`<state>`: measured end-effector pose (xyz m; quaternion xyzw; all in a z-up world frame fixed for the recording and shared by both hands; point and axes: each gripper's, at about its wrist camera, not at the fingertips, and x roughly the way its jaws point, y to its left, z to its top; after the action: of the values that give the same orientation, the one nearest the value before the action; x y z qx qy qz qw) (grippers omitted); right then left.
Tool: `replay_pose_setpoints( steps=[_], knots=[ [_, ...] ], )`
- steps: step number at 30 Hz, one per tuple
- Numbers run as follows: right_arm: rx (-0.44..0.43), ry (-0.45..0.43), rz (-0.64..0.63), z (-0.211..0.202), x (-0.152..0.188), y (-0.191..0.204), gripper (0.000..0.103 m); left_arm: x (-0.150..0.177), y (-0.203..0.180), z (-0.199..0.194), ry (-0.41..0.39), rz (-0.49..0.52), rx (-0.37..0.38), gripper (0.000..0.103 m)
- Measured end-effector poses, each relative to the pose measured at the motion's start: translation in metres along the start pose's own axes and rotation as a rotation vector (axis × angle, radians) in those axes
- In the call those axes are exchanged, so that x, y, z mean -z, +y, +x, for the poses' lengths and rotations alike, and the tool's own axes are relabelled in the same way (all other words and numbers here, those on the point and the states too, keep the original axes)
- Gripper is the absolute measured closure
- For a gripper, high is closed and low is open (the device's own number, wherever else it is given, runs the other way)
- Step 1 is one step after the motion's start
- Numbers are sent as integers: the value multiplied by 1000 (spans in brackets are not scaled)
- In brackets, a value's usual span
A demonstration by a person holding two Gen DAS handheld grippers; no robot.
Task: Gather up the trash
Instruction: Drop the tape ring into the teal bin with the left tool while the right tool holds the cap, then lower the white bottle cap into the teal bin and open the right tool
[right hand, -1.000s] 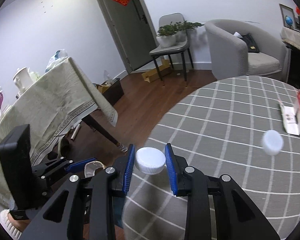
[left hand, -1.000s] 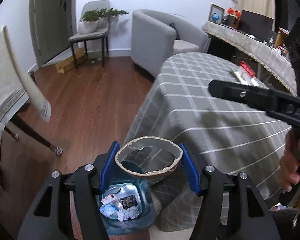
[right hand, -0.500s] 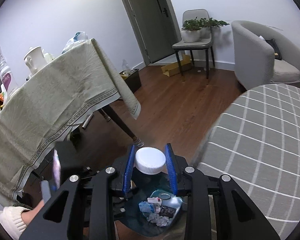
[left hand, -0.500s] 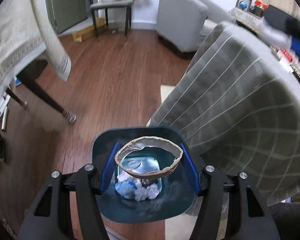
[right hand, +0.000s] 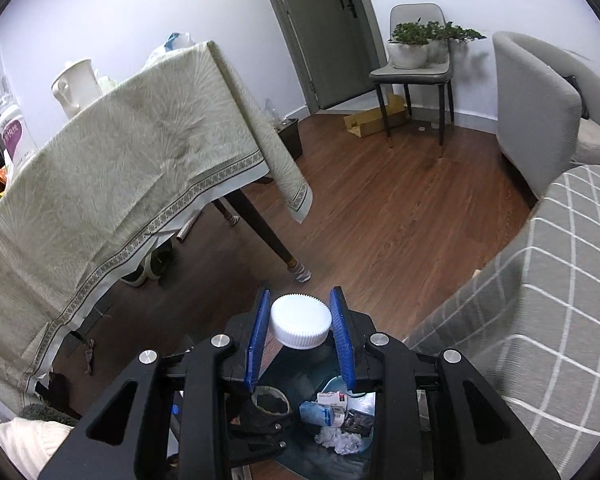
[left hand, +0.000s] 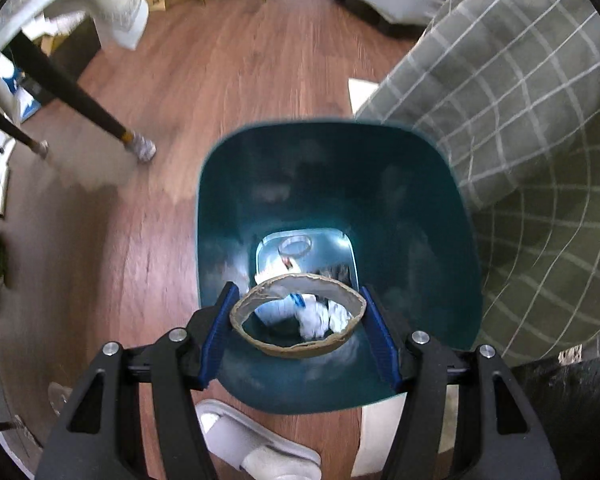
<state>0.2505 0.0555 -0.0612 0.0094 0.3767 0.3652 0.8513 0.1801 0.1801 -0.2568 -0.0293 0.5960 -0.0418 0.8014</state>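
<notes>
The brown ring (left hand: 298,316) sits clamped between the left gripper's (left hand: 298,332) part-open jaws, inside the rim of the teal bin (left hand: 456,264), above the litter (left hand: 320,316) at its bottom. The right gripper (right hand: 300,340) pinches a white cap (right hand: 299,321) over the bin's near edge. Checked cloth (left hand: 520,128) crowds the bin's right side; open wood floor (left hand: 228,80) lies left and beyond.

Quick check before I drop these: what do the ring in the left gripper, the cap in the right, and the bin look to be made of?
Ring: probably cardboard, matte brown with a ragged edge, like an empty tape core.
Cap: white plastic, ribbed rim.
Bin: teal plastic, smooth glossy walls.
</notes>
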Motion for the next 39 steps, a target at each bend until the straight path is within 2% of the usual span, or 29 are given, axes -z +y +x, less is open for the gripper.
replay_pose_setpoints(
  steps=[5, 9, 18, 23, 28, 33, 39],
  knots=[
    [-5, 22, -5, 18, 0, 9, 72, 16, 11, 22, 66, -15, 30, 36],
    [4, 48, -20, 32, 3, 14, 72, 15, 16, 17, 73, -18, 27, 27],
    [89, 157, -35, 70, 27, 7, 72, 10, 29, -35, -83, -24, 46, 25],
    [148, 296, -38, 105, 56, 0, 72, 8, 34, -48, -100, -36, 37, 25],
    [174, 404, -60, 133, 86, 0, 72, 2, 35, -74, -154, -33, 27, 25],
    [195, 483, -66, 155, 110, -4, 72, -7, 31, -110, -207, -39, 22, 31],
    [217, 586, -46, 184, 138, -11, 72, -10, 21, -146, -271, -45, 63, 36]
  ],
)
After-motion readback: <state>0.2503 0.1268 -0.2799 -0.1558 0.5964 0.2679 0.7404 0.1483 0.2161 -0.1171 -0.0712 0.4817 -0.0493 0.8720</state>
